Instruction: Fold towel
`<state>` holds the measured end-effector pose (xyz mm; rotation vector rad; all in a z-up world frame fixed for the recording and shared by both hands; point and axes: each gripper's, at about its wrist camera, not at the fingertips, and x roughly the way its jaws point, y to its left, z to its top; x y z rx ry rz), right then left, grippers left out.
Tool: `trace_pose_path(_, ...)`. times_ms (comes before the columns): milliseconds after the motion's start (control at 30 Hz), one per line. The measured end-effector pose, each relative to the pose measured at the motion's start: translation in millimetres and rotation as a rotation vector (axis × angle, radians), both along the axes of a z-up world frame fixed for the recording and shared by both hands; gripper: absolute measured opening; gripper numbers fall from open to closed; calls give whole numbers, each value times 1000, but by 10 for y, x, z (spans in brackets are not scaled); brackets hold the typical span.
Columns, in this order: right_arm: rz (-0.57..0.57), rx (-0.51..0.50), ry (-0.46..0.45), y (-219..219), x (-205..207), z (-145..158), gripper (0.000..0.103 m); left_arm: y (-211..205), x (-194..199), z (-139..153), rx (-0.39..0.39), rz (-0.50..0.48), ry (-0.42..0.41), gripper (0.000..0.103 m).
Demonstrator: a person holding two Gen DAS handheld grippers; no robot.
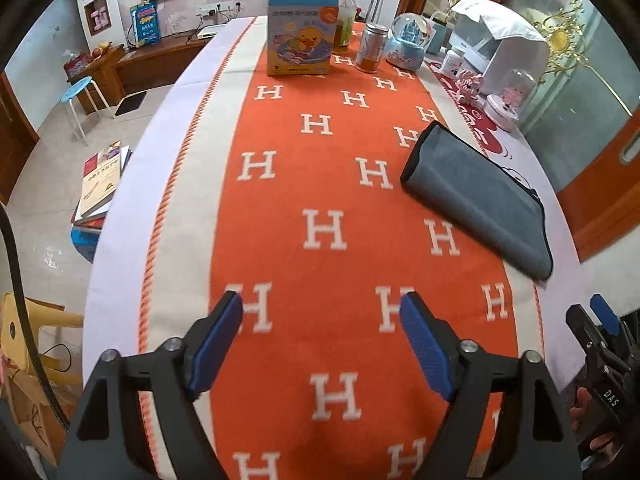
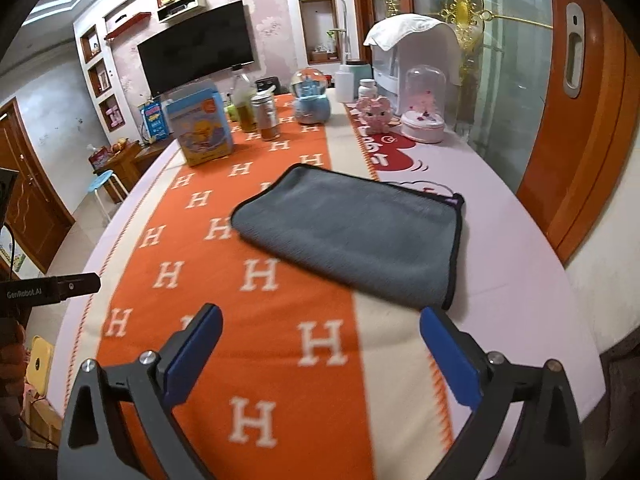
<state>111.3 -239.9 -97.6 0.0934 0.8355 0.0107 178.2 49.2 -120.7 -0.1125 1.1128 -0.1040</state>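
A grey towel (image 2: 352, 232) with a dark trim lies folded flat on the orange H-patterned runner (image 2: 256, 320), partly over the table's pale right side. In the left wrist view the towel (image 1: 476, 196) lies ahead and to the right. My left gripper (image 1: 322, 306) is open and empty, held above the runner, well short of the towel. My right gripper (image 2: 320, 320) is open and empty, just in front of the towel's near edge. The right gripper also shows at the right edge of the left wrist view (image 1: 596, 320).
At the table's far end stand a blue duck-print box (image 2: 200, 128), a bottle (image 2: 244, 100), a jar (image 2: 266, 116), a snow globe (image 2: 312, 98), a pink toy (image 2: 374, 114), a glass dome (image 2: 424, 100) and a white appliance (image 2: 416, 56). Books (image 1: 100, 184) lie on the floor at left.
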Motion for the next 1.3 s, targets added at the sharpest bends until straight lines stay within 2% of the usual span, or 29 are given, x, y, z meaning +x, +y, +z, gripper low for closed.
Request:
trace_pose_path(67, 2, 3, -2, 105, -137, 33, 102, 62, -161, 46, -1, -6, -7, 89)
trace_pose_path(233, -10, -15, 13, 297, -401, 81, 103, 200, -538, 144, -19, -23, -11, 93)
trace_pose_path(367, -17, -2, 43, 405, -587, 114, 103, 261, -735, 214, -25, -35, -9, 93)
trace_pose_path(467, -11, 4, 58, 471, -694, 166, 103, 242, -861, 280, -2, -51, -13, 93)
trace_pose_path(833, 88, 30, 130, 467, -797, 411, 103, -47, -1122, 557, 5, -44, -42, 101)
trace_pose_path(1167, 176, 21, 145, 408, -860, 749, 103, -352, -1252, 799, 1, -11, -50, 102)
trace_pose_path(1300, 190, 24, 141, 397, -909, 841, 103, -457, -1306, 859, 31, -14, -72, 102)
